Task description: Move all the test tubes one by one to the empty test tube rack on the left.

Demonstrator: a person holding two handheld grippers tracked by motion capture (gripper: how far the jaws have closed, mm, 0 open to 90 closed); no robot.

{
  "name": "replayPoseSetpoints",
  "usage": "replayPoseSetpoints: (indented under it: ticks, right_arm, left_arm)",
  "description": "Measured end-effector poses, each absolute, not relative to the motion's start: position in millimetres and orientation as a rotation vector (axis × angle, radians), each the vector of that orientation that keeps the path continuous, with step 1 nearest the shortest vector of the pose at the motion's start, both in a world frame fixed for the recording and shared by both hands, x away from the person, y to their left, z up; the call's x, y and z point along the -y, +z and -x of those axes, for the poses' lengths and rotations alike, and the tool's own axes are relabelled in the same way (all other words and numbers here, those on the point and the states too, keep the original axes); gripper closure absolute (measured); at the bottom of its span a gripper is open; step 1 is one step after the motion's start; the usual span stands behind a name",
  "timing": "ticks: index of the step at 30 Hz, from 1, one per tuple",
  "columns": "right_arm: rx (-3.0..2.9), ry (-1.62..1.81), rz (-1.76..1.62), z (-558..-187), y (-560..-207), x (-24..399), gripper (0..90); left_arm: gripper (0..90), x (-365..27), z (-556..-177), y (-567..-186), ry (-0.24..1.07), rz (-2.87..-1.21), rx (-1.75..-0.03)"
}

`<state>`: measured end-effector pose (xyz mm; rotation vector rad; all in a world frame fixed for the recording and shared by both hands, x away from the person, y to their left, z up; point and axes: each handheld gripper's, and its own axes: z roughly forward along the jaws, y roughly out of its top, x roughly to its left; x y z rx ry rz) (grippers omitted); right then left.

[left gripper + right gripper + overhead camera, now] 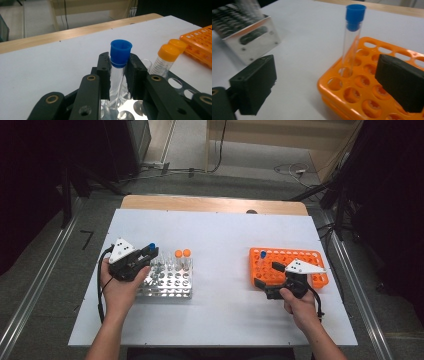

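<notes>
Pinched between the left gripper's two black jaws is a clear tube with a blue cap; the pads press its wall just under the cap, and its lower end stands over the steel rack at the table's left. The right gripper has its jaws spread wide, with nothing between the pads; a second blue-capped tube stands upright in a corner hole of the orange rack, beyond the jaws and apart from them. Both tubes are slim, see-through cylinders with flared, matte blue caps. In the high view the left hand grips its tool from below, jaws aimed at the steel rack's near-left corner, while the right hand holds its tool at the orange rack's front edge. Two orange-capped tubes with printed scales stand in the steel rack, which is mirror-bright with round holes; the orange rack is glossy plastic; the tabletop is flat and white.
</notes>
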<state>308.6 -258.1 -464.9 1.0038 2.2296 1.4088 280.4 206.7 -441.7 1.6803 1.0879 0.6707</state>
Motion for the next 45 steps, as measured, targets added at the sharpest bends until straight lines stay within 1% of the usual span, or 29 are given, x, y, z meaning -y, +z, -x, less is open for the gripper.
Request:
replayPoseSetpoints:
  ticks: [2, 4, 8, 12, 15, 20, 23, 30, 33, 35, 38, 45]
  right_arm:
    - [-2.22, 1.367, -1.02, -311.0, -467.8, 253.4, 6.5]
    - [-2.194, 1.319, -1.065, -313.6, -470.9, 249.2, 13.7]
    - [-2.149, 1.279, -1.133, -319.7, -475.9, 243.5, 24.9]
    - [-2.128, 1.255, -1.145, -323.5, -479.8, 238.4, 34.5]
    - [-2.104, 1.265, -1.164, -324.7, -480.9, 237.8, 43.4]
    - [-2.088, 1.254, -1.172, -326.1, -483.0, 237.4, 52.5]
    - [-2.077, 1.268, -1.168, -327.1, -484.2, 237.9, 58.3]
    - [-2.063, 1.283, -1.192, -329.8, -485.8, 240.3, 65.1]
    - [-2.07, 1.288, -1.188, -329.2, -486.0, 239.7, 70.3]
    - [-2.078, 1.294, -1.167, -328.8, -486.3, 239.1, 73.9]
    - [-2.091, 1.293, -1.134, -327.6, -485.9, 238.4, 74.4]
    - [-2.019, 1.391, -1.085, -320.5, -470.7, 245.4, 74.7]
  left_arm:
    - [74.7, -206.7, -280.6, -442.9, 0.65, -1.688, -1.097]
    - [74.0, -206.6, -281.3, -444.5, 0.631, -1.696, -1.109]
    - [72.7, -208.2, -281.9, -444.7, 0.591, -1.685, -1.122]
    - [69.3, -208.5, -281.5, -444.4, 0.552, -1.683, -1.12]
    - [65.9, -210.2, -280.6, -443.3, 0.528, -1.672, -1.12]
    - [59.4, -215.1, -276.8, -437.9, 0.513, -1.633, -1.096]
    - [51.3, -216.1, -274.0, -434.2, 0.523, -1.616, -1.076]
    - [30.6, -213.6, -266.5, -424.1, 0.507, -1.573, -1.024]
    - [20.4, -211.3, -264.0, -419.9, 0.494, -1.556, -1.013]
    - [15.6, -209.5, -262.7, -417.4, 0.49, -1.554, -1.007]
    - [10.1, -206.7, -261.1, -414.3, 0.478, -1.555, -0.997]
    - [2.2, -196.4, -258.5, -410.0, 0.459, -1.565, -0.964]
